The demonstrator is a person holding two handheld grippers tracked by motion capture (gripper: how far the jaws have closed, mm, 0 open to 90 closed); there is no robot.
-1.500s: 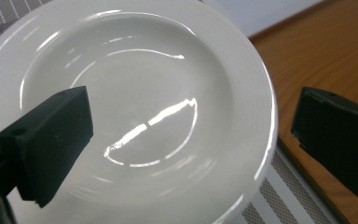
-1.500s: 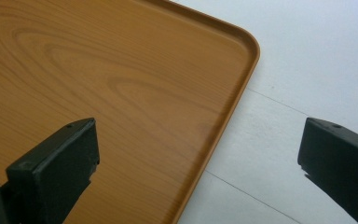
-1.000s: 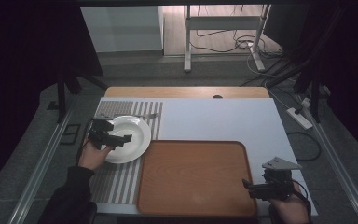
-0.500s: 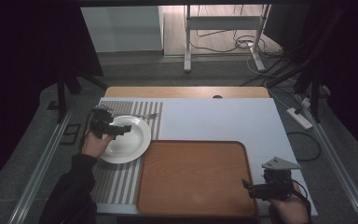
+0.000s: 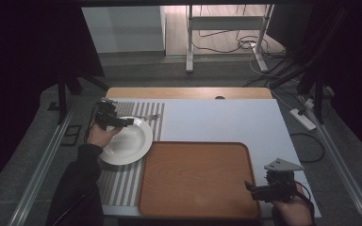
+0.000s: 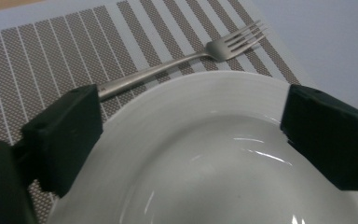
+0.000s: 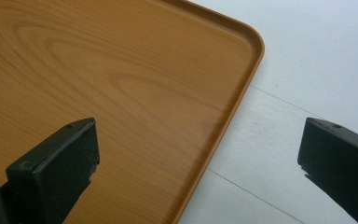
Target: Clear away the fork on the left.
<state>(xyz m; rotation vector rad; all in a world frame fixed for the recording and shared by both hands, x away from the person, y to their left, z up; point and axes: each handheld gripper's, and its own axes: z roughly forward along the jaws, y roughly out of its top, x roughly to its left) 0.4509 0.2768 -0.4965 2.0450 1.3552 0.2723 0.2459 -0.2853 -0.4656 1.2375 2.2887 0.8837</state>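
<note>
Since a second ago the left gripper [image 5: 122,122] has shifted toward the plate's [image 5: 127,141] far rim, fingers spread empty, so lowering squarely over the fork [image 6: 182,60] just beyond seems wise, while the right gripper [image 5: 254,190] hangs released.

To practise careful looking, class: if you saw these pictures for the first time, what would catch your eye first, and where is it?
The white plate on the striped placemat at the table's left, with the left gripper open over its far rim. A fork lies on the mat just beyond the plate. The large wooden tray fills the near middle, and the right gripper hovers open at its near right corner.
</note>
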